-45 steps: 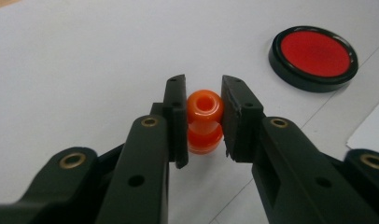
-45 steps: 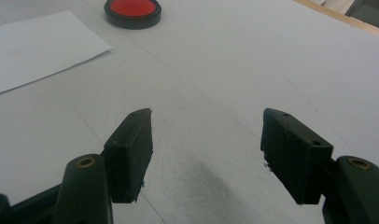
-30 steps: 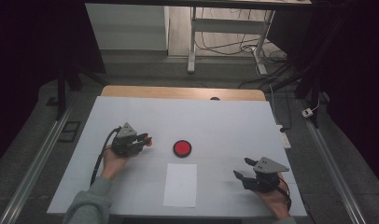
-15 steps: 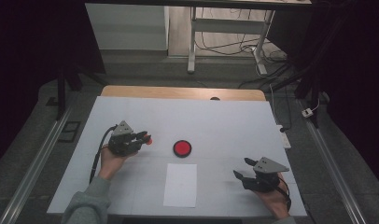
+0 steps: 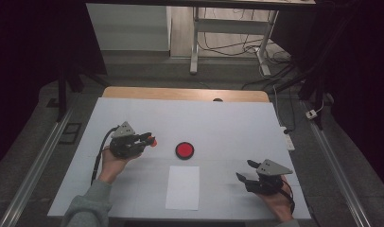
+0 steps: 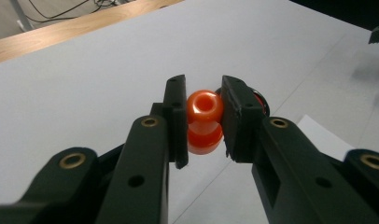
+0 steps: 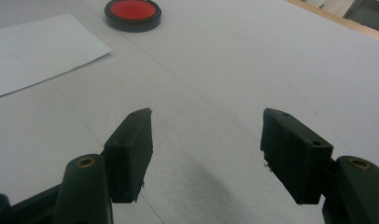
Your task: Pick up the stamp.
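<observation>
My left gripper (image 5: pixel 150 139) hovers over the left part of the white table (image 5: pixel 228 123), shut on a small orange bead-like piece (image 5: pixel 153 141). In the left gripper view the pads press on both sides of that orange piece (image 6: pixel 204 120), whose hole faces the camera. A red disc with a black rim (image 5: pixel 184 150) lies just right of it; its edge (image 6: pixel 261 101) peeks out behind the right-hand jaw. My right gripper (image 5: pixel 244 170) rests near the front right, open with nothing between its jaws (image 7: pixel 206 149). The red disc (image 7: pixel 132 13) lies far ahead of it.
A white sheet of paper (image 5: pixel 183 187) lies in front of the disc, between the two hands; it also shows as paper (image 7: pixel 33 51) and paper (image 6: pixel 318 133). A wooden strip (image 5: pixel 185 93) runs along the table's far edge. Table legs and cables stand beyond.
My left gripper has shifted and turned slightly with the orange piece still held. The right gripper has kept still.
</observation>
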The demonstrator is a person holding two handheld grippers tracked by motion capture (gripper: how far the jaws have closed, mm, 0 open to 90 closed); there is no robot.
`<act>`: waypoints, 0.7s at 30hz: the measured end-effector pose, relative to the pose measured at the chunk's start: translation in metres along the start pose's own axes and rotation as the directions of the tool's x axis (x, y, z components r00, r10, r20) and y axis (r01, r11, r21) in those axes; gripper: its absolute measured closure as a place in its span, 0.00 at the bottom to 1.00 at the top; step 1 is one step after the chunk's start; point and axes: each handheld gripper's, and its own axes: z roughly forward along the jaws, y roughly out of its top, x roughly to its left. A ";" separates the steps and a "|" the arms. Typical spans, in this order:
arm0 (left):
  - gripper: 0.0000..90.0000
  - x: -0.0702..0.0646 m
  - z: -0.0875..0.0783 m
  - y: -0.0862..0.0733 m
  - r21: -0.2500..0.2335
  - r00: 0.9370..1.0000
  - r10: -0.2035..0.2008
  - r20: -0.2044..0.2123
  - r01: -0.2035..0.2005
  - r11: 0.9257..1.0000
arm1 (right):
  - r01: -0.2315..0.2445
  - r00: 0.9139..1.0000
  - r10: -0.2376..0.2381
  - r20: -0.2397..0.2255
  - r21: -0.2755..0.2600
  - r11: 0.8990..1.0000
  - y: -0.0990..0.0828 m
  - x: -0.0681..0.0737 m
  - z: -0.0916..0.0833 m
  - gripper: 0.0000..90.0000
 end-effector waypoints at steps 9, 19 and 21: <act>0.81 -0.010 -0.003 0.005 -0.013 0.999 0.013 0.037 -0.013 1.000 | -0.005 1.000 0.005 -0.003 -0.006 1.000 0.000 -0.001 0.000 0.37; 0.81 -0.022 -0.004 0.011 -0.013 0.996 0.035 0.083 -0.034 0.999 | -0.003 1.000 0.003 0.000 -0.004 1.000 0.000 0.000 0.000 0.37; 0.81 -0.024 -0.004 0.011 -0.010 0.995 0.036 0.090 -0.035 0.999 | -0.002 1.000 0.002 0.001 -0.004 1.000 0.000 0.000 0.000 0.37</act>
